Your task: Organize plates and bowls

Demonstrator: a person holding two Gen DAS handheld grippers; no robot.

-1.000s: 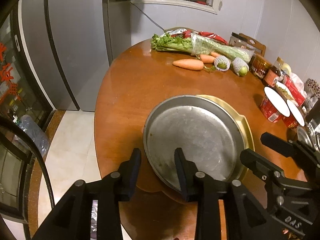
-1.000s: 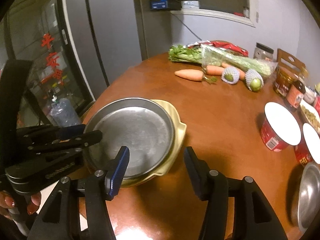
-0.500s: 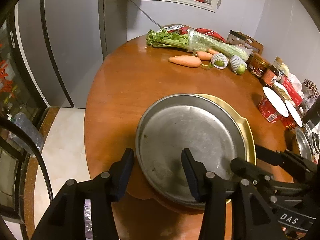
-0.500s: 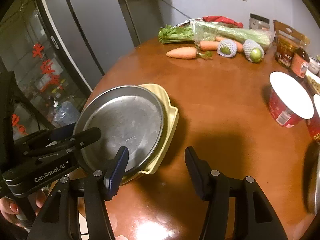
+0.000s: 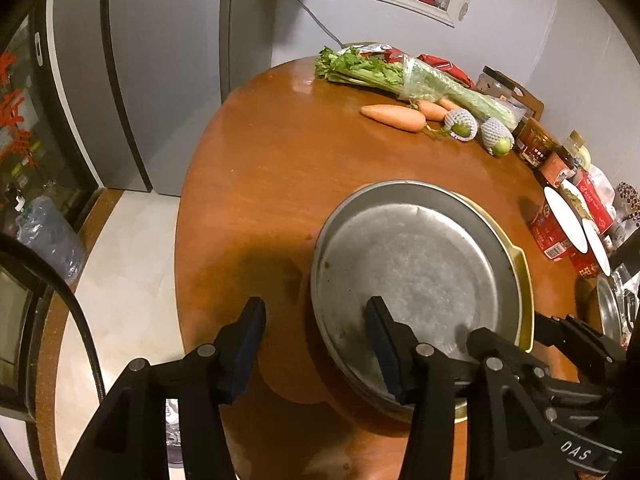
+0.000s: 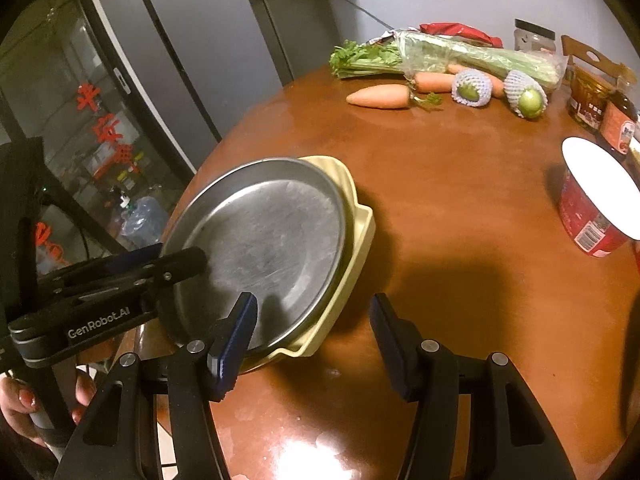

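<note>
The left gripper (image 5: 316, 344) is opening its jaws, and the near-left rim of the metal plate (image 5: 412, 276) is passing between them; the pads are no longer pressing on it, as far as I can judge. The right gripper (image 6: 312, 340) is standing open with wide jaws. Its left finger is hanging over the near edge of the same plate and its right finger over bare wood, and nothing is being held.

The metal plate is lying on top of a pale yellow dish (image 6: 356, 232), at the near-left edge of the round wooden table (image 5: 280, 184), partly over that edge. So I think one stacking step is just being finished.

Further to the right, another small metal bowl (image 5: 608, 312) is waiting at the border of the view, near two red cups with white lids (image 5: 560, 224). It probably needs collecting next. At the far side, celery (image 6: 440, 56), carrots (image 6: 380, 96) and jars (image 6: 588, 100) are lying apart from the dishes.
</note>
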